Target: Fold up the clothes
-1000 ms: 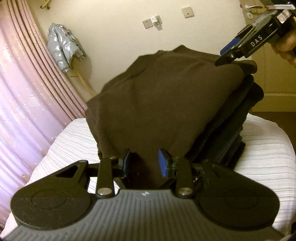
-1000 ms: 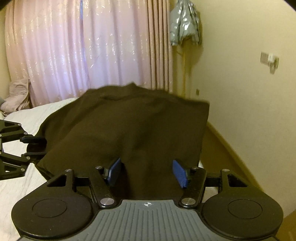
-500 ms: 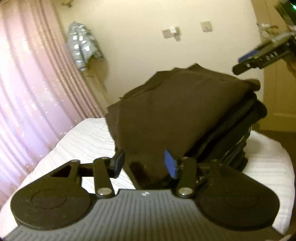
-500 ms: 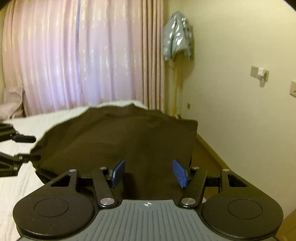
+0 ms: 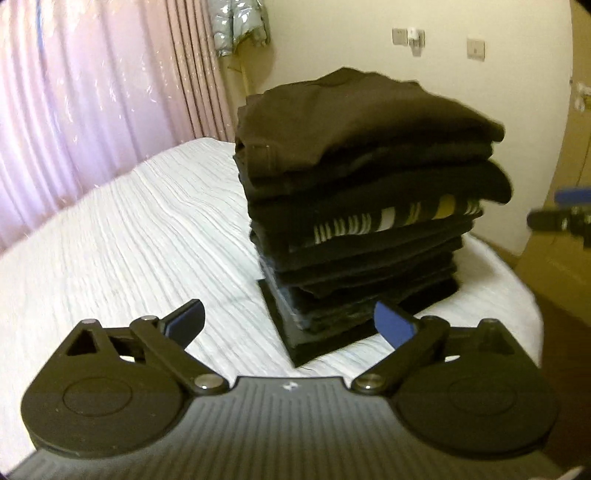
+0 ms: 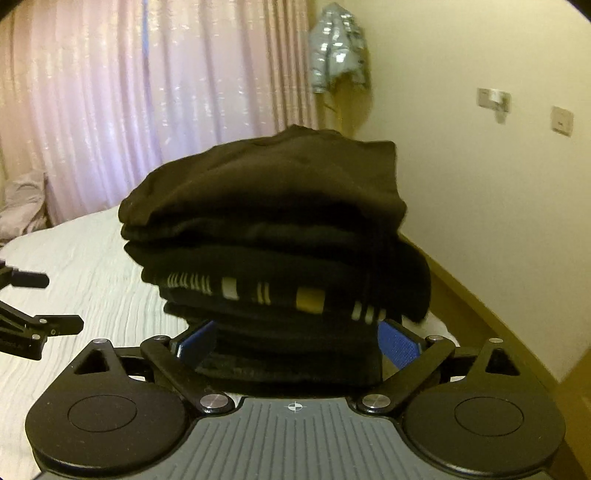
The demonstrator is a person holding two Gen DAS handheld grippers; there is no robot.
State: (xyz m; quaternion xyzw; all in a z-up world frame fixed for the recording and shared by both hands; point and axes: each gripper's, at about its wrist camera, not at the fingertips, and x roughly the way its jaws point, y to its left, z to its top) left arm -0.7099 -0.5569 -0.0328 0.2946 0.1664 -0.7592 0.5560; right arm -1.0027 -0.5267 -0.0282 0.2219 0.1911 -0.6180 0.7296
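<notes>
A tall stack of folded dark clothes [image 5: 354, 266] [image 6: 288, 258] stands on the white bed [image 5: 129, 240] [image 6: 92, 266]. A dark brown folded garment [image 5: 351, 118] [image 6: 277, 184] lies on top, and a piece with white and yellow stripes [image 5: 399, 218] [image 6: 266, 291] sits mid-stack. My left gripper [image 5: 290, 325] [image 6: 61, 302] is open, back from the stack's near corner, holding nothing. My right gripper [image 6: 297, 341] [image 5: 554, 208] is open too, with the stack's lower layers showing between its blue pads; whether they touch the cloth is unclear.
Pink curtains [image 5: 92, 92] [image 6: 166, 92] hang behind the bed. A silver jacket [image 5: 240, 22] [image 6: 336, 62] hangs in the corner beside a wall with sockets [image 5: 406, 37]. A pale bundle of cloth [image 6: 22, 206] lies at the bed's far left. Brown floor [image 6: 498, 325] runs right of the bed.
Both grippers have let go of the brown garment, opened wide and drawn back. The garment now lies flat on top of the stack.
</notes>
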